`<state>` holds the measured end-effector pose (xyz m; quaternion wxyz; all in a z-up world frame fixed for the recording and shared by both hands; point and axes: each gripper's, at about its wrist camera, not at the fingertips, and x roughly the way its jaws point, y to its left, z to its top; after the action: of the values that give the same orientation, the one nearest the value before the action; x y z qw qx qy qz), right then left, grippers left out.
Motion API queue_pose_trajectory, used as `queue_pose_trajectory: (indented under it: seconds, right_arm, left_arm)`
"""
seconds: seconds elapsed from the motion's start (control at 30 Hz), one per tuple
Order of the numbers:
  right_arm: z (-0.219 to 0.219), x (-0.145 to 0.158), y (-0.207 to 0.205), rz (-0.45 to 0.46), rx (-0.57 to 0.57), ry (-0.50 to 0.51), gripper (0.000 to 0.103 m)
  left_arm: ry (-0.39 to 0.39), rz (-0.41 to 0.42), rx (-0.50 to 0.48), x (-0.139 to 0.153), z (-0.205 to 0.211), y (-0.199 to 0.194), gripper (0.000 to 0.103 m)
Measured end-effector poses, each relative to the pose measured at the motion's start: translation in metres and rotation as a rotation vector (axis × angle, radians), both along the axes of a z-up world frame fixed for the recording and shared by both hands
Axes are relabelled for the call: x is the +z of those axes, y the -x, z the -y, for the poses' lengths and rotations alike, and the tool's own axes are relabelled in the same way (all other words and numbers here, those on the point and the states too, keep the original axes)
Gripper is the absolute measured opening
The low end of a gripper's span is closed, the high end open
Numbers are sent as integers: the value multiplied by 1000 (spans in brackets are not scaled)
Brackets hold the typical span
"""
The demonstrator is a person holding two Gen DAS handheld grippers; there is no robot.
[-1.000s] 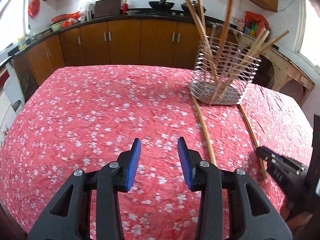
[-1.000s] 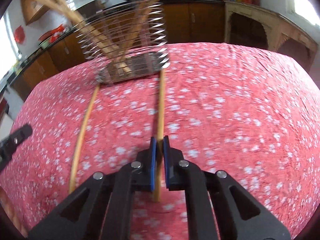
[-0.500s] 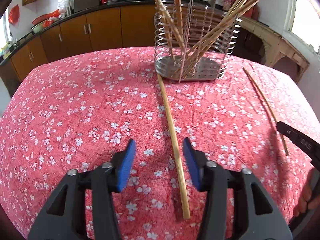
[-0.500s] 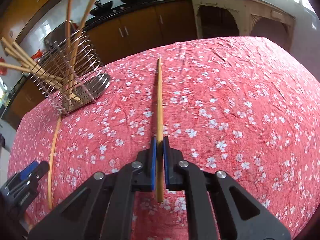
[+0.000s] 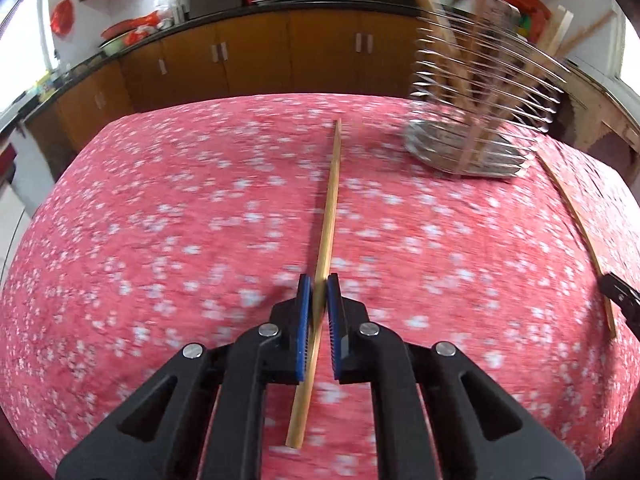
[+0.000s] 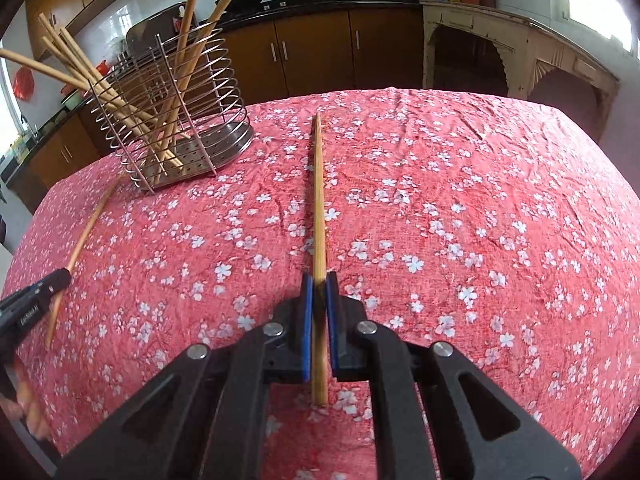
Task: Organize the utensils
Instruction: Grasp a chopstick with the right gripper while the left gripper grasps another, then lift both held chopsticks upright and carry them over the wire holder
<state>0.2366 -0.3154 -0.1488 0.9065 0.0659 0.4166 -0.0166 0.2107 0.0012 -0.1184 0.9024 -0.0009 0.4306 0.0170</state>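
- Bamboo chopstick, left [image 5: 329, 216]: long, thin, pale; clamped between the blue pads of the left gripper [image 5: 319, 292], jaws nearly closed on it. The hold sits toward the near end, a short tail sticking out behind the pads and most of the length reaching forward over the red floral tablecloth [image 5: 160, 220].
- Bamboo chopstick, right [image 6: 318, 200]: same make; the right gripper [image 6: 319, 290] is pinched down on it at a like spot near the back end.
- Handling, judged: light and stiff, with a smooth, narrow shaft liable to pivot or slip between the pads. A grip closer to the middle would cut the swing; the present rear hold leaves a long lever, so the tip may wander when aimed at the holder.
- Wire utensil holder [image 6: 176, 120]: spiral steel with a perforated base; stands on the cloth and already carries several chopsticks leaning outward.
- Change against half a second earlier: the left jaws then stood wide open astride a chopstick lying on the cloth; they are now closed on it. The left view is motion-blurred and the holder has shifted to its upper right. The right gripper's hold is unchanged.
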Motion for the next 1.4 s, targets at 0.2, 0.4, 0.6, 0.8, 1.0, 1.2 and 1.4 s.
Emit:
queue_pose_trajectory:
  seconds: [0.2,0.4,0.6,0.8,1.0,1.2,1.4]
  right_arm:
    - [-3,-1,1,-3,13,10,8]
    - [-3,-1,2,-5,13,17,8]
    - [-2,-1,1,-6,13,22,8]
    - [-2,-1,0,-6,14,22,8]
    - [-2,-1,0,-6,15,17,8]
    - [-2,-2,12,-11,21,11,8]
    - [3,0,18,-11,24,-13,8]
  left_arm:
    - [17,0,16,-1,-17,-2,9]
    - [32,1,16,-2,-15,-4,9]
    - [29,2,17,-1,-18,0,9]
    - [27,2,18,-2,-17,-1,9]
    - [21,2,14,-1,-16,0,10]
    - [-5,-1,7,-1,-15,13,17]
    - [15,-13,-47,1,-13,21,7]
